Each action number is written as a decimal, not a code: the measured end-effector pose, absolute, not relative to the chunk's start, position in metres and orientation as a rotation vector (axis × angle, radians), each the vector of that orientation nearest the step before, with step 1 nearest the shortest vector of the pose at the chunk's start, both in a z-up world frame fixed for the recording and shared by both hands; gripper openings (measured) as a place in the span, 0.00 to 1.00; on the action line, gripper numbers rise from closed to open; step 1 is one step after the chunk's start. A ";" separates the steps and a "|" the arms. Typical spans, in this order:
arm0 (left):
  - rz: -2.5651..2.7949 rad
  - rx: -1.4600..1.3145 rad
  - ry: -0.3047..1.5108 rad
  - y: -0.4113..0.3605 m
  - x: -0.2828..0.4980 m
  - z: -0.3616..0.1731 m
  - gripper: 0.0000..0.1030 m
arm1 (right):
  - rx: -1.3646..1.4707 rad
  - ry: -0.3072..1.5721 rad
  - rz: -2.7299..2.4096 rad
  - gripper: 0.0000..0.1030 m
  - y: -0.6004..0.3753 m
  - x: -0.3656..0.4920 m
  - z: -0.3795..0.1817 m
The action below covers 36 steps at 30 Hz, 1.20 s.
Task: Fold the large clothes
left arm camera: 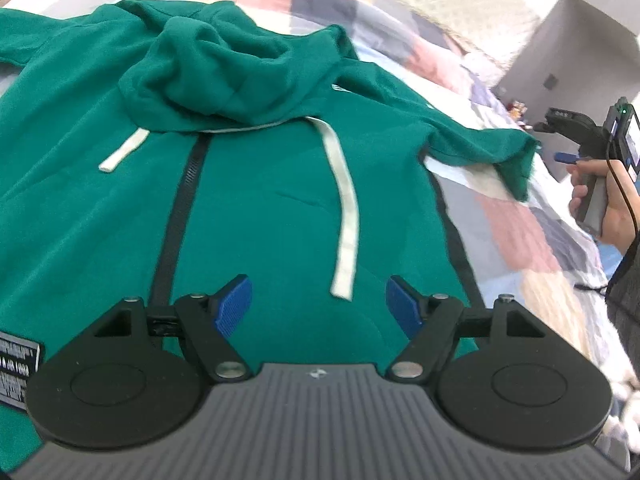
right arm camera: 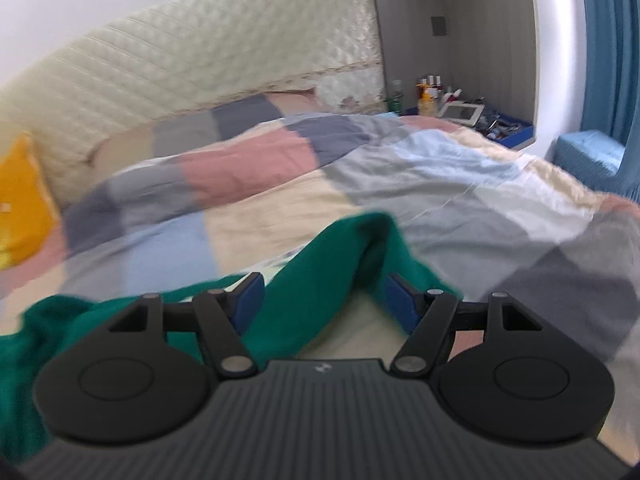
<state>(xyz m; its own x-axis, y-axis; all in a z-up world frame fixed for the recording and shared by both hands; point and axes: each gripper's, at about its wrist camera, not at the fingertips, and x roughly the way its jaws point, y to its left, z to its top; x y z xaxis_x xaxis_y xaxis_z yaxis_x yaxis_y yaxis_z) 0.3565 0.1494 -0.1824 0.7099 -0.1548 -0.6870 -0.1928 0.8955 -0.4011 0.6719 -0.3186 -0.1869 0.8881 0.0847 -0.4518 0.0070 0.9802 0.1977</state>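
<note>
green fleece fills the left wrist view: a zip-front hoodie (left arm camera: 248, 184) lies flat, front side up, on a patchwork quilt (left arm camera: 520, 216), its hood (left arm camera: 208, 76) bunched toward twelve o'clock. the left gripper (left arm camera: 320, 304) hangs over the lower chest of the garment with its blue ribbed pads (left arm camera: 234, 304) spread wide and released, nothing between them. a black zipper (left arm camera: 180, 216) runs from the collar down to about seven o'clock, and two flat white drawcords (left arm camera: 346, 208) trail from the neck, the longer one ending just above the gap between the pads. one sleeve (left arm camera: 472, 140) stretches toward three o'clock, its cuff folded over near the quilt's edge.

at three o'clock in that view a hand (left arm camera: 600, 200) grips the handle of the right gripper (right arm camera: 324, 300). seen from its own camera, this claw is also released: the jaws stand apart, and the green sleeve cuff (right arm camera: 320, 280) rises as a soft peak between them; the cloth lies up against the left pad, but the picture is too blurred to tell real contact, and it is not pinched.

the quilt is a soft patchwork of pink, grey, pale blue and cream squares. a cream quilted headboard (right arm camera: 200, 52) stands at eleven o'clock, a yellow pillow (right arm camera: 20, 200) at nine, a cluttered bedside shelf (right arm camera: 460, 108) at one, and blue curtains (right arm camera: 612, 48) at two.
</note>
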 end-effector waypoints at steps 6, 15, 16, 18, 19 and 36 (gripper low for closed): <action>-0.018 -0.471 0.793 0.141 0.326 -0.181 0.76 | 0.197 0.570 0.173 0.66 -0.297 0.579 -0.200; 0.016 -0.424 0.769 0.135 0.291 -0.170 0.76 | 0.286 0.893 0.410 0.66 -0.279 0.481 -0.251; 0.027 -0.427 0.769 0.137 0.290 -0.169 0.76 | 0.275 0.914 0.406 0.66 -0.278 0.478 -0.256; 0.048 -0.453 0.768 0.144 0.287 -0.169 0.76 | 0.254 0.960 0.394 0.66 -0.275 0.475 -0.269; 0.057 -0.465 0.766 0.147 0.286 -0.169 0.76 | 0.264 0.983 0.394 0.66 -0.277 0.474 -0.277; 0.439 -0.655 0.667 0.314 0.231 -0.120 0.76 | 0.523 1.152 0.505 0.68 -0.292 0.446 -0.320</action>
<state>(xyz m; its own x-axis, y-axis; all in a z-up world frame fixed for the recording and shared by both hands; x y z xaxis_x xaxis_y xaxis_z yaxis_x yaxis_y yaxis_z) 0.2308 0.3138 -0.1205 0.7084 0.1655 -0.6861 -0.5649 0.7157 -0.4106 0.4459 -0.2924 -0.3199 0.3239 0.6206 -0.7141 -0.1053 0.7738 0.6246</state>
